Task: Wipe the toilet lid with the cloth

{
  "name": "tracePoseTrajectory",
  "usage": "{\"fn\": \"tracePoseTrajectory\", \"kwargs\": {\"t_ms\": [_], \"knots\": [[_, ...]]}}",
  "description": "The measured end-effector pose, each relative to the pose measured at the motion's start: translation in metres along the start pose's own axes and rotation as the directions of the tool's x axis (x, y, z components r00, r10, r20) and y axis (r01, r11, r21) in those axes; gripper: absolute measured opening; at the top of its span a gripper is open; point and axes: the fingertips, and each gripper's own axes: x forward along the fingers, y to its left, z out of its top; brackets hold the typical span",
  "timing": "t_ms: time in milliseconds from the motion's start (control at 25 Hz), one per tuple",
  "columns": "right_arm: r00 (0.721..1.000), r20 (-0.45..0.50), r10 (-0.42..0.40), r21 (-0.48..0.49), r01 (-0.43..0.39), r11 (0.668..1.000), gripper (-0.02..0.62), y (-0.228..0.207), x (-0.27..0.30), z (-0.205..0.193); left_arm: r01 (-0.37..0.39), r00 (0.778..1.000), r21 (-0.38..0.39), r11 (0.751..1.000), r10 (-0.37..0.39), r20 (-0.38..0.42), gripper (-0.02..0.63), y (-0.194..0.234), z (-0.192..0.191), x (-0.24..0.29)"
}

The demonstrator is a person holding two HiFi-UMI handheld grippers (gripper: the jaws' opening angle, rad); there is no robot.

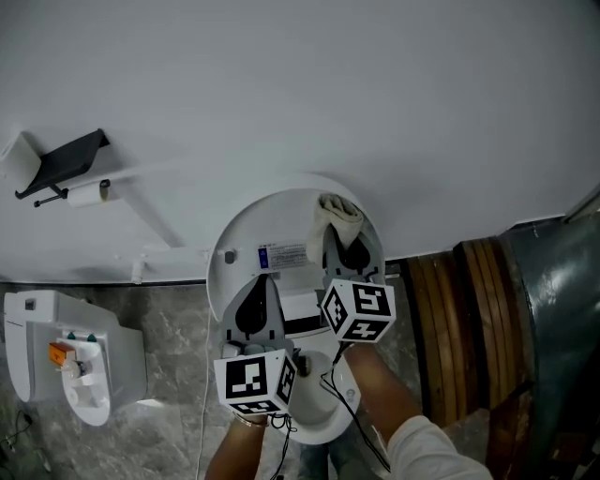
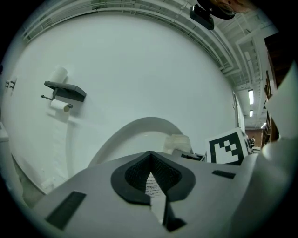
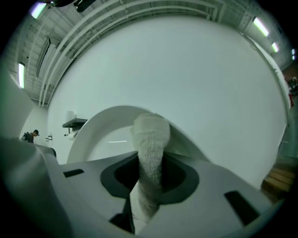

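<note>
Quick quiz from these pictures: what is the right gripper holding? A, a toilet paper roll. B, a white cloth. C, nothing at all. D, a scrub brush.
B: in the right gripper view, the right gripper has its jaws closed on the cloth, whose rolled white end sticks out toward the raised toilet lid.

A plain white wall fills the upper part of the head view. Near the wall's left edge hangs a dark shelf with a paper roll on a bar just beneath it, and a white pipe slants down toward the floor line. The floor is grey marbled tile. At the floor's left edge stands a white boxy unit with small orange and green parts. Along its right edge brown wooden slats sit beside a grey metal surface. The ribbed ceiling carries lit strip lights
</note>
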Motion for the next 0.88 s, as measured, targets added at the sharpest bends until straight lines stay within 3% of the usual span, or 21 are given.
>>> {"fn": "tracePoseTrajectory", "kwargs": {"t_ms": [240, 440, 680, 880], "knots": [[0.975, 0.044, 0.218, 0.016, -0.219, 0.976, 0.084, 0.098, -0.01, -0.009, -0.108, 0.994, 0.024, 0.994, 0.108, -0.018, 0.0, 0.055, -0.004, -0.034], [0.942, -0.024, 0.336, 0.039, -0.335, 0.942, 0.084, 0.182, -0.006, -0.064, -0.211, 0.976, 0.041, 0.977, 0.213, -0.047, 0.0, 0.109, -0.021, -0.078], [0.946, -0.037, 0.321, 0.015, -0.32, 0.947, 0.084, 0.202, 0.007, -0.099, -0.269, 0.958, 0.044, 0.962, 0.272, -0.093, 0.0, 0.132, -0.046, -0.112], [0.976, -0.03, 0.216, 0.003, -0.216, 0.976, 0.084, 0.146, 0.003, -0.096, -0.209, 0.972, 0.029, 0.977, 0.211, -0.1, 0.0, 0.108, -0.053, -0.098]]}}
